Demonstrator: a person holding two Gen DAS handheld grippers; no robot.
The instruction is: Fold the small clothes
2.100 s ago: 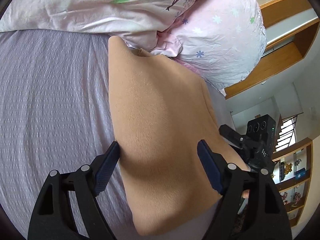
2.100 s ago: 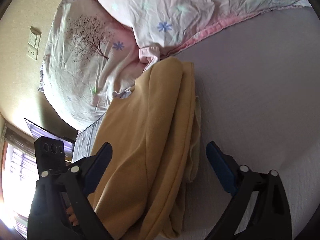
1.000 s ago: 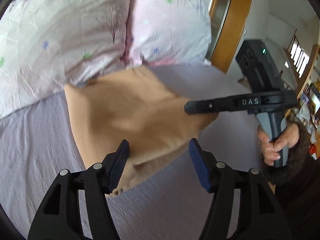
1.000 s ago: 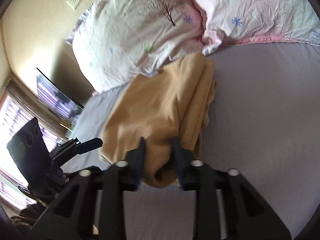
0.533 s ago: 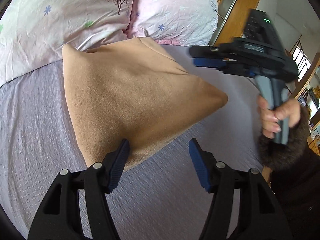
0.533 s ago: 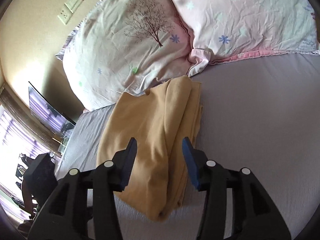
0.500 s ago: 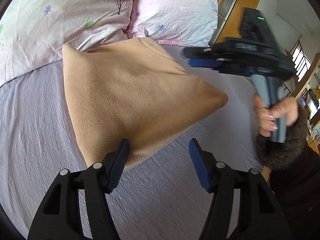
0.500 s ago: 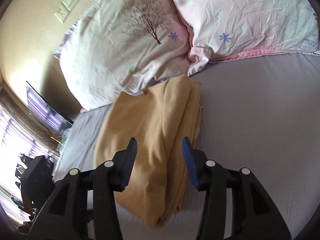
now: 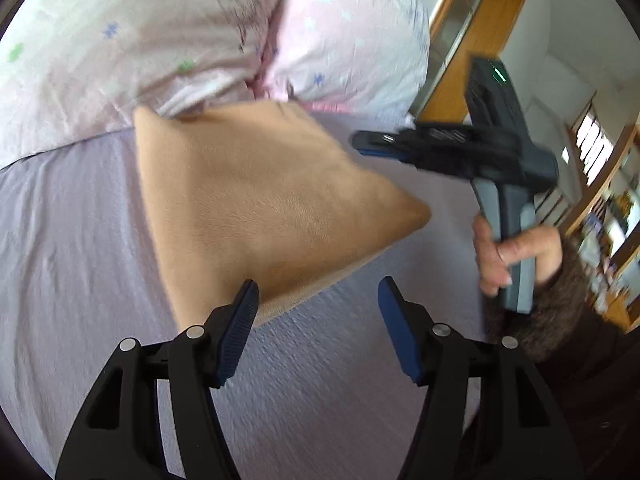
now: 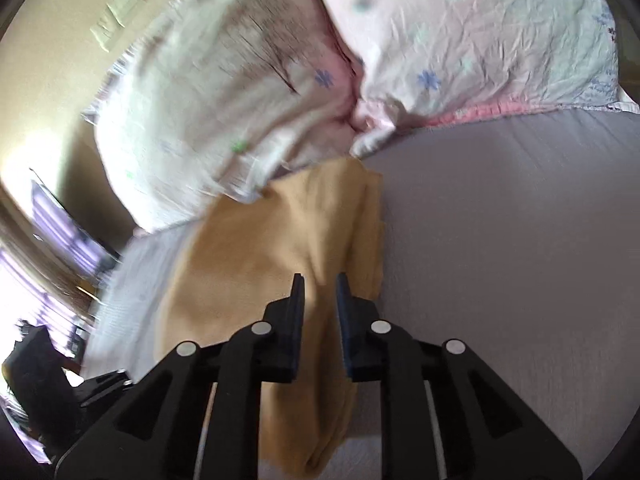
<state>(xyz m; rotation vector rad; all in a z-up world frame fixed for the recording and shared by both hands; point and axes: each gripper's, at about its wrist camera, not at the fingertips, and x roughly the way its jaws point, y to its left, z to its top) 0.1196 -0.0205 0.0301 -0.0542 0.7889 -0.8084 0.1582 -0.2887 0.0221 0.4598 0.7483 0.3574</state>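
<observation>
A folded tan garment [image 9: 256, 204] lies on the lilac bed sheet [image 9: 72, 280], its far corner against the pillows. My left gripper [image 9: 318, 306] is open and empty, hovering just past the garment's near edge. My right gripper [image 10: 320, 294] hovers above the garment [image 10: 260, 272] with its jaws almost together and nothing seen between them. In the left wrist view it [image 9: 374, 146] is held by a hand above the garment's right side.
Two floral pillows [image 9: 168, 40] [image 10: 460, 40] lie at the head of the bed. A wooden door frame [image 9: 472, 40] and shelves [image 9: 608, 200] stand to the right. A wall with a switch plate [image 10: 116, 12] and a screen [image 10: 68, 232] are on the left.
My right gripper's jaws have closed from open to a narrow gap and it has moved lower over the garment. My left gripper stays open and has barely shifted. The garment has not moved.
</observation>
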